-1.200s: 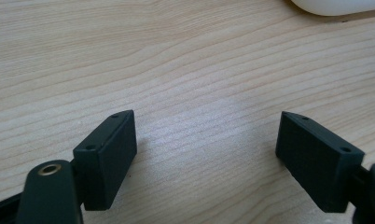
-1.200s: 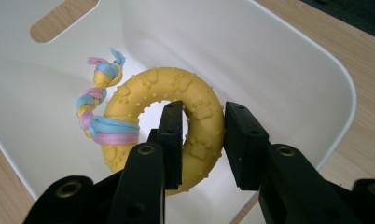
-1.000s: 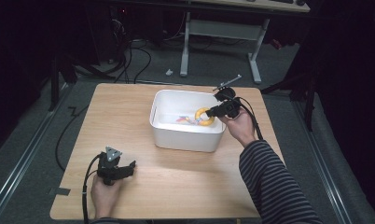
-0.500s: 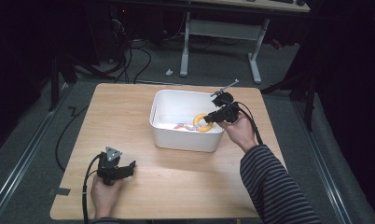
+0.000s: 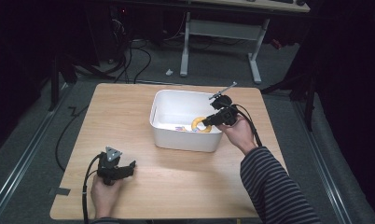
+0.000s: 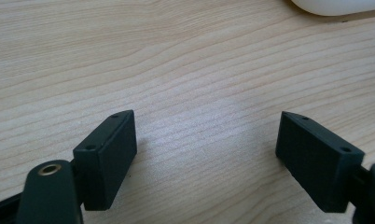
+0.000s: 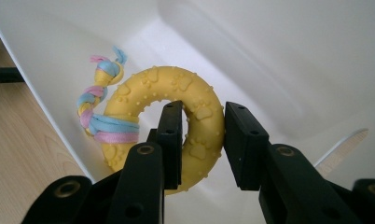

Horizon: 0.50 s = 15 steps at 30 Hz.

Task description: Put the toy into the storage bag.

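A yellow rubber ring toy (image 7: 195, 116) with paw prints and a pastel braided rope (image 7: 99, 109) hangs inside the white bin (image 7: 279, 60). My right gripper (image 7: 203, 140) is shut on the ring's side, one jaw through the hole. From above, that gripper (image 5: 209, 122) reaches over the bin's (image 5: 160, 109) right front corner with the ring (image 5: 199, 125) low inside. My left gripper (image 5: 127, 167) rests at the table's front left, held by a hand; its jaws stand wide apart over bare wood, left gripper (image 6: 204, 149).
The wooden table (image 5: 129, 112) has free room left of and in front of the bin. A white desk frame (image 5: 223, 42) and cables (image 5: 129, 56) stand on the floor beyond the table's far edge. A striped sleeve (image 5: 274, 186) crosses the front right.
My right gripper has sunk a little with the yellow ring, bringing it lower inside the bin. The left gripper has stayed where it was.
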{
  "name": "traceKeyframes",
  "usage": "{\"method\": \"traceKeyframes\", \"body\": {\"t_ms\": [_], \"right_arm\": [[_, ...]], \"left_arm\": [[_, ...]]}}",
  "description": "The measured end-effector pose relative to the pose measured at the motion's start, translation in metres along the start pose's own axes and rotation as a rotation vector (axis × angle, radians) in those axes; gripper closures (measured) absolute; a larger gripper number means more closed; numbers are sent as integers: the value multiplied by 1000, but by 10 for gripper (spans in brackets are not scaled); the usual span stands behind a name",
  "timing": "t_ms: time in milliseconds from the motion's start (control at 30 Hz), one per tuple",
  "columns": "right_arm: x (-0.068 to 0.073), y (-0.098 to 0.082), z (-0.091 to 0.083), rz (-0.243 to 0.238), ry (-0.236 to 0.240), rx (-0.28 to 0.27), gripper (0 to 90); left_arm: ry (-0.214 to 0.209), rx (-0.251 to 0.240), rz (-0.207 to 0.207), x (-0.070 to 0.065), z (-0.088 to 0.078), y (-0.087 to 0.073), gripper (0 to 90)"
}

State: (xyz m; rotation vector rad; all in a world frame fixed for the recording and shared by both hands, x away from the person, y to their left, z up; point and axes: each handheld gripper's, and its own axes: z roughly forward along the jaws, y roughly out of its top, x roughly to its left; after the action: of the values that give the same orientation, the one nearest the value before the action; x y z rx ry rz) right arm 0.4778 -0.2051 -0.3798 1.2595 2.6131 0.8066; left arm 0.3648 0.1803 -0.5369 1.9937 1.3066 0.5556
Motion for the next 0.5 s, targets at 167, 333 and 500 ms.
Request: {"method": "traceKeyframes", "body": {"t_ms": [167, 333, 500], "right_arm": [[-1, 0, -2, 7, 41, -10, 517], [2, 0, -11, -7, 1, -30, 419], [-2, -5, -22, -3, -20, -75, 410]], "left_arm": [[-1, 0, 0, 0, 0, 0, 209], [0, -1, 1, 0, 0, 0, 209], [0, -1, 1, 0, 0, 0, 209]]}}
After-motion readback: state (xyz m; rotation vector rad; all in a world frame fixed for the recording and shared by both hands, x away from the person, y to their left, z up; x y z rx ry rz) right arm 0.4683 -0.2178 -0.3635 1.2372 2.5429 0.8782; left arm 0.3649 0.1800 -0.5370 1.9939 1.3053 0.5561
